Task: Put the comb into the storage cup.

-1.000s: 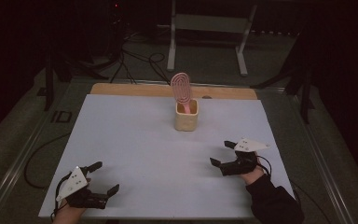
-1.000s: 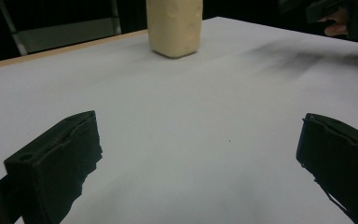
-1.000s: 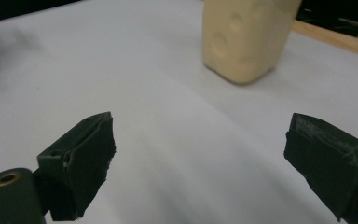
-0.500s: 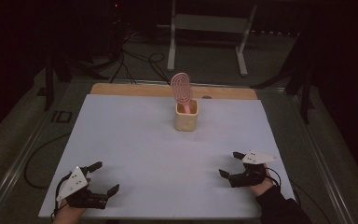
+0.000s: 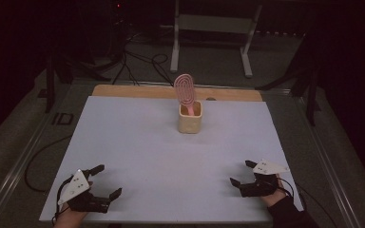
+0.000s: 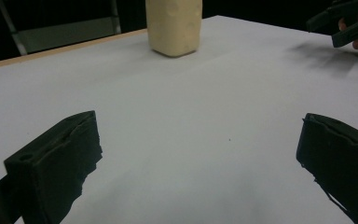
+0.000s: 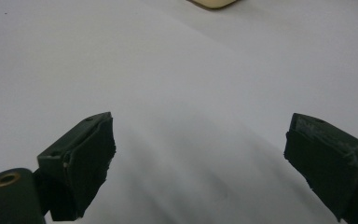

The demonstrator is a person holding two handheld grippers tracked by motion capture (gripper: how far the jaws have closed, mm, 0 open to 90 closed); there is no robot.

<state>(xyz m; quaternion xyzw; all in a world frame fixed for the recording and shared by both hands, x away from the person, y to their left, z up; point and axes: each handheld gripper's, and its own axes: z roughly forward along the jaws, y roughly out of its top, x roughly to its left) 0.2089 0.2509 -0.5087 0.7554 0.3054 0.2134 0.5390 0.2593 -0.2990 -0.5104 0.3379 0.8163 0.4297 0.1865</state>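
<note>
Pink oval paddle [image 5: 185, 90] upright in cream cup [image 5: 190, 118], seemingly tilted slightly left; both claws, left [image 5: 107, 181] and right [image 5: 242, 173], spread empty.

Whole room is sitting in the dark, only the white desk [image 5: 138, 142] is catching any light, and even that is looking dim and a bit bluish from the high view. Floor and stands at the back are fading into near black. Light seems to be coming from overhead, since shadows are staying soft and short. In the left gripper view the other gripper is throwing a faint smudgy shadow on the desk at top right. Both gripper views are showing the near jaws soft and out of focus. No glare anywhere, just some grainy noise in the dark parts.
</note>
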